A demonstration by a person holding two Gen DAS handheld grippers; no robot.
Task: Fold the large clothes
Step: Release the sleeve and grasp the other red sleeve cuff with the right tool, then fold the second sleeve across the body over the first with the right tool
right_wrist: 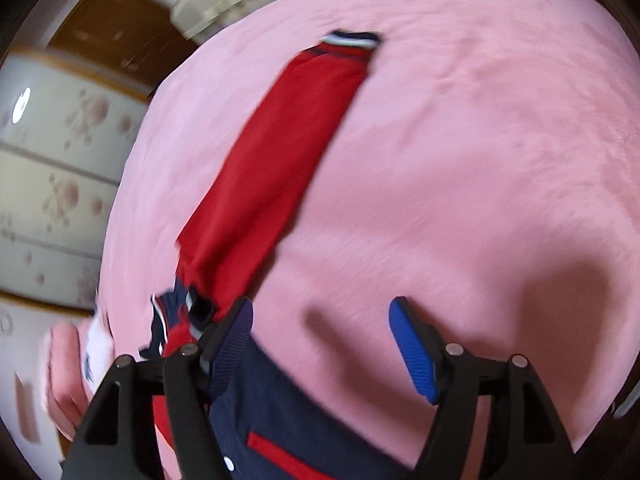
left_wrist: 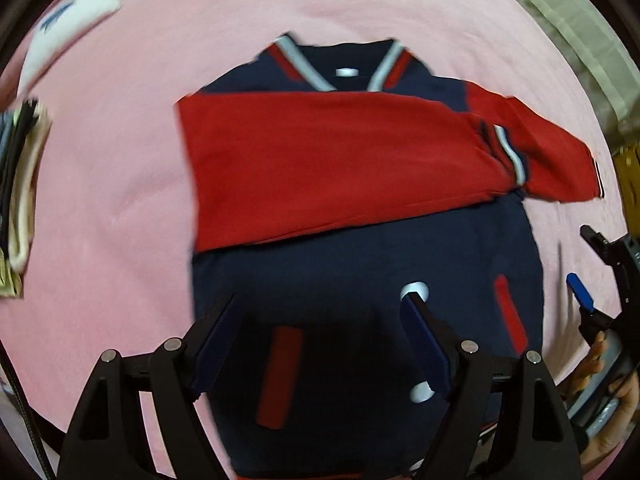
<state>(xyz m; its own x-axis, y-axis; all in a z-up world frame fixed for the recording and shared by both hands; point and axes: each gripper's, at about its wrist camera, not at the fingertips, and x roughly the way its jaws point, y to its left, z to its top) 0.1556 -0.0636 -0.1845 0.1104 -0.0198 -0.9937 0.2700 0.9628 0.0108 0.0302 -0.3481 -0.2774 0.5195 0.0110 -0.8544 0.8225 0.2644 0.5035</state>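
Observation:
A navy jacket [left_wrist: 360,264] with red sleeves lies flat on the pink bedspread [left_wrist: 120,200], collar at the far side. One red sleeve [left_wrist: 320,160] is folded across its chest. The other red sleeve [right_wrist: 276,152] stretches out to the side over the pink cover. My left gripper [left_wrist: 320,320] is open and empty, hovering above the jacket's lower front. My right gripper [right_wrist: 320,332] is open and empty beside the jacket's edge [right_wrist: 280,412], near the base of the stretched sleeve; it also shows in the left wrist view [left_wrist: 592,268] at the right.
A white garment [left_wrist: 68,28] lies at the bed's far left corner. A stack of folded clothes [left_wrist: 20,188] sits at the left edge. A floral-patterned cabinet [right_wrist: 52,168] and a wooden door [right_wrist: 116,28] stand beyond the bed.

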